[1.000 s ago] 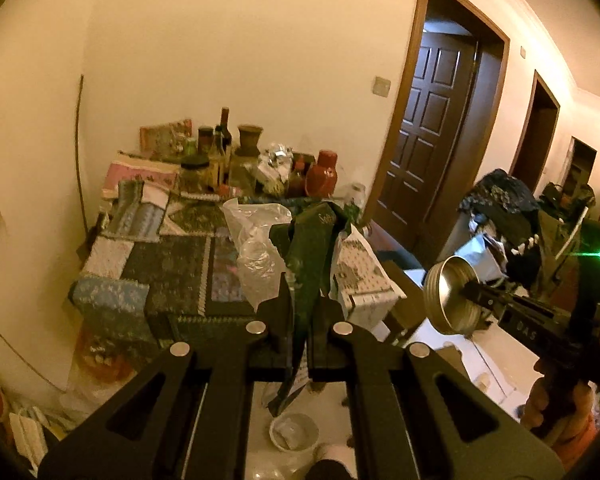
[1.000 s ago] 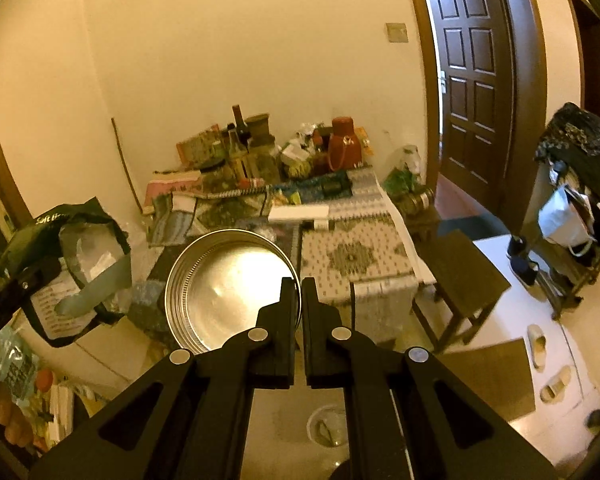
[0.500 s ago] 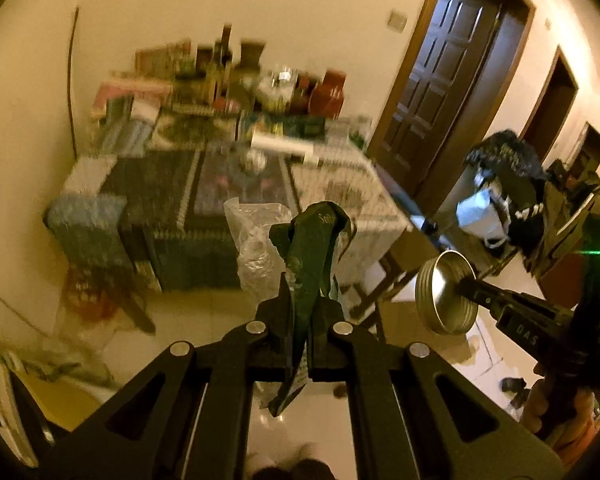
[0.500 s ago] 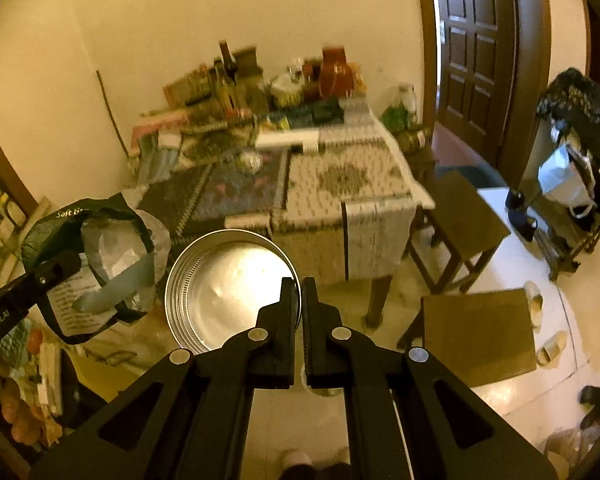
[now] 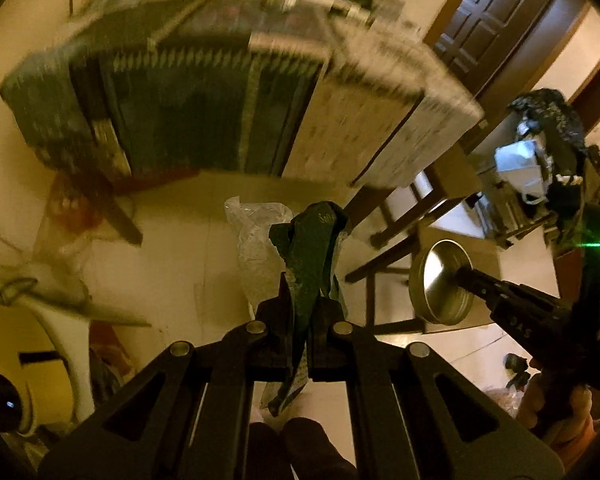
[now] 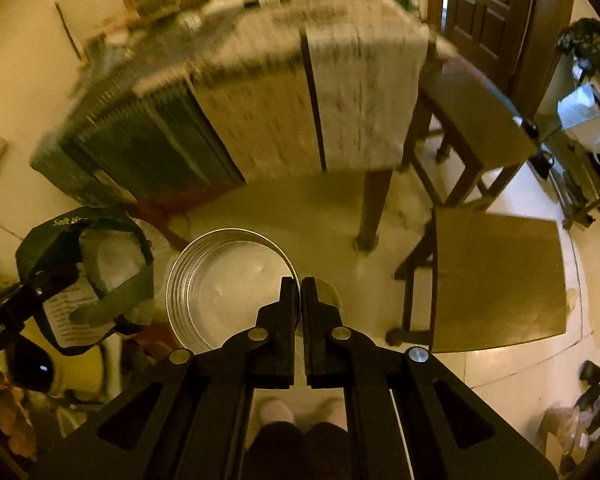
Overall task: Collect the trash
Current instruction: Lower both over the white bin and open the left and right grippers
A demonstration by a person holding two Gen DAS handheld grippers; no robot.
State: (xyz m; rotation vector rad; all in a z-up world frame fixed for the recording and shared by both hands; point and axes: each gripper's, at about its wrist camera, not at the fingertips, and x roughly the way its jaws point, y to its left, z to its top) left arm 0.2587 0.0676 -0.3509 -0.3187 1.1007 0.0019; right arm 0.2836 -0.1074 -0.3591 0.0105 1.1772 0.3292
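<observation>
Trash first: a green wrapper [image 5: 310,256] with a crumpled clear plastic bag [image 5: 256,248] bunched on its left is pinched between the closed fingers of my left gripper [image 5: 303,300]. Its long axis runs up and away from me along the fingers, one end poking out past the tips and a thin tail hanging down between the jaws toward my legs. From the right wrist camera the same wrapper [image 6: 80,280] opens into a loop at the far left, with white printed text on its inner face, too small to read. My right gripper [image 6: 298,296] is clamped on the near rim of a shallow round metal tin [image 6: 228,288], whose open side faces that camera; from the left wrist view the tin [image 5: 440,282] is seen nearly edge-on at the right. Beyond both, the cloth-covered table [image 6: 260,92] is smeared by motion blur, and the things on top of it cannot be made out. A wooden stool [image 6: 496,276] stands on the floor to the right.
</observation>
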